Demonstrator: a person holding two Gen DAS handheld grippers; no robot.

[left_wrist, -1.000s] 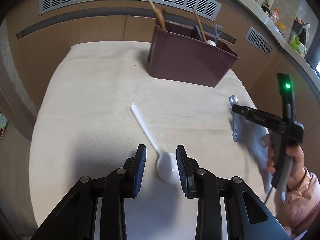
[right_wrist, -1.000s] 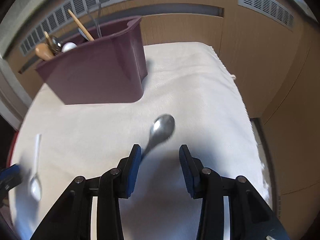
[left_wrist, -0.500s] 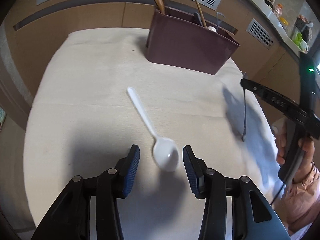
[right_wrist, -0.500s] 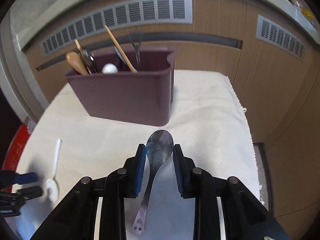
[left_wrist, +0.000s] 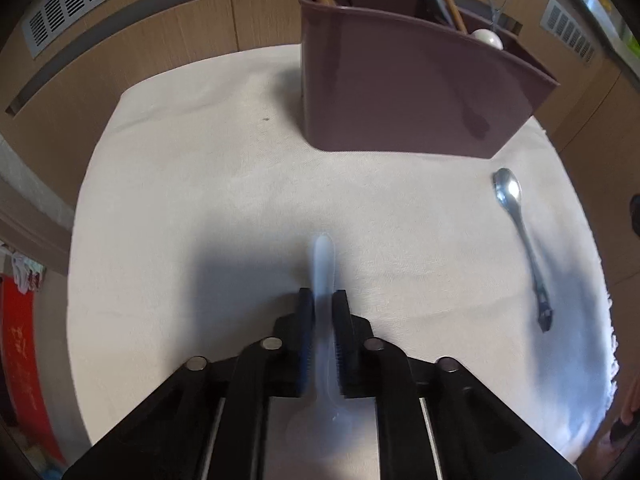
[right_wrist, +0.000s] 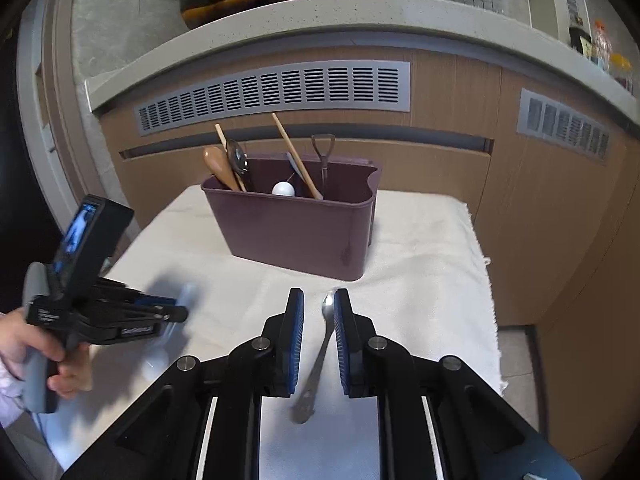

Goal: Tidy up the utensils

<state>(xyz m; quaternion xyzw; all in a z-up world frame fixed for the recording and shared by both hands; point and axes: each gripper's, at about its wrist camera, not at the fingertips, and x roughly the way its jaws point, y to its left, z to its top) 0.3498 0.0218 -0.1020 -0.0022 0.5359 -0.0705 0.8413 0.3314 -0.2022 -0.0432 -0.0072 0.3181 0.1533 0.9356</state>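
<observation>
My left gripper (left_wrist: 322,300) is closing, and its pads press on the handle of a white plastic spoon (left_wrist: 322,260). The handle points at the maroon utensil caddy (left_wrist: 400,92) and the bowl lies back over the gripper body. My right gripper (right_wrist: 319,304) hovers above the cloth with its jaws closing. A metal spoon (right_wrist: 322,344) is between them, edge-on against the right pad, with a gap to the left pad. In the left wrist view the metal spoon (left_wrist: 520,232) shows over the cloth's right side with no fingers around it.
The caddy (right_wrist: 292,232) holds wooden spoons, chopsticks and a white spoon. A cream cloth (left_wrist: 180,200) covers the small table; its frayed edge (right_wrist: 484,264) drops off at the right. Wooden cabinet fronts with vents (right_wrist: 272,88) stand behind. A hand (right_wrist: 24,344) grips the left tool.
My left gripper moved toward the caddy and shut on the white spoon, whose handle now points forward. My right gripper rose and narrowed; the metal spoon's bowl is no longer clamped.
</observation>
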